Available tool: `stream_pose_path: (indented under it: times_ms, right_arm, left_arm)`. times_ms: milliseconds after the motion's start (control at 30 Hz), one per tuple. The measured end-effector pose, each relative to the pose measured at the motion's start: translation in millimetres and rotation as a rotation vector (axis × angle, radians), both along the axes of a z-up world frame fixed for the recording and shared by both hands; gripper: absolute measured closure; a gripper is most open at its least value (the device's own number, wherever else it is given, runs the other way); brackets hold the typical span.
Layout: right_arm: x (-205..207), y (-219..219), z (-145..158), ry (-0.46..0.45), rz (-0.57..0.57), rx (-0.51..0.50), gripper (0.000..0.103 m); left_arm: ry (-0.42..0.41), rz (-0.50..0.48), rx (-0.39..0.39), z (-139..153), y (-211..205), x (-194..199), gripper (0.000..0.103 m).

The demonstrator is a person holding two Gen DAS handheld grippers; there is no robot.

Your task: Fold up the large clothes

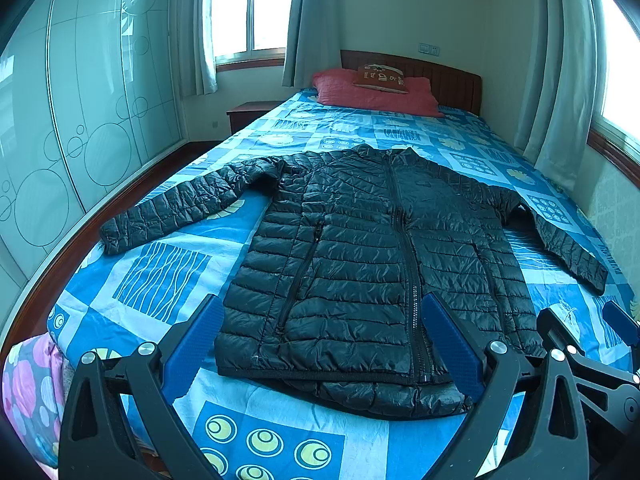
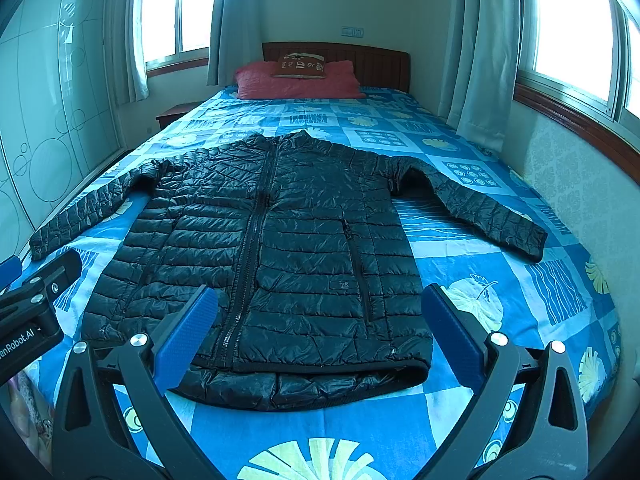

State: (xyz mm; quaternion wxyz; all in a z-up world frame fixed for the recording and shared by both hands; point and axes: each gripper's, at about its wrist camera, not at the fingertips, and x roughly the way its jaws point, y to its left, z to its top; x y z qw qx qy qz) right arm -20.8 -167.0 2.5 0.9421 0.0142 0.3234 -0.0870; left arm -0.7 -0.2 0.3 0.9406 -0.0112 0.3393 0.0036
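A black quilted puffer jacket [image 1: 360,264] lies flat, front up and zipped, on the blue patterned bedspread [image 1: 160,276], sleeves spread to both sides. It also shows in the right wrist view [image 2: 280,248]. My left gripper [image 1: 324,320] is open and empty, hovering above the jacket's hem, left of the zip. My right gripper [image 2: 320,312] is open and empty above the hem, right of the zip. The right gripper shows at the right edge of the left wrist view [image 1: 580,344], and the left gripper at the left edge of the right wrist view [image 2: 36,288].
A red pillow [image 1: 372,92] with a small brown cushion [image 1: 380,78] lies at the wooden headboard [image 1: 452,80]. A glass wardrobe [image 1: 80,120] lines the left side. Curtained windows stand at the back and right. A floral cloth [image 1: 28,392] hangs at the bed's near left corner.
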Motion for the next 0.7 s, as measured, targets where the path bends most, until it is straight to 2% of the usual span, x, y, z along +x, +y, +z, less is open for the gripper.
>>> stream_pose_path:
  times_ms: [700]
  right_arm:
    - [0.2,3.4,-4.5,0.01,0.01,0.001,0.002]
  left_arm:
    - [0.003,-0.001,-0.005,-4.3,-1.7,-4.0,0.005]
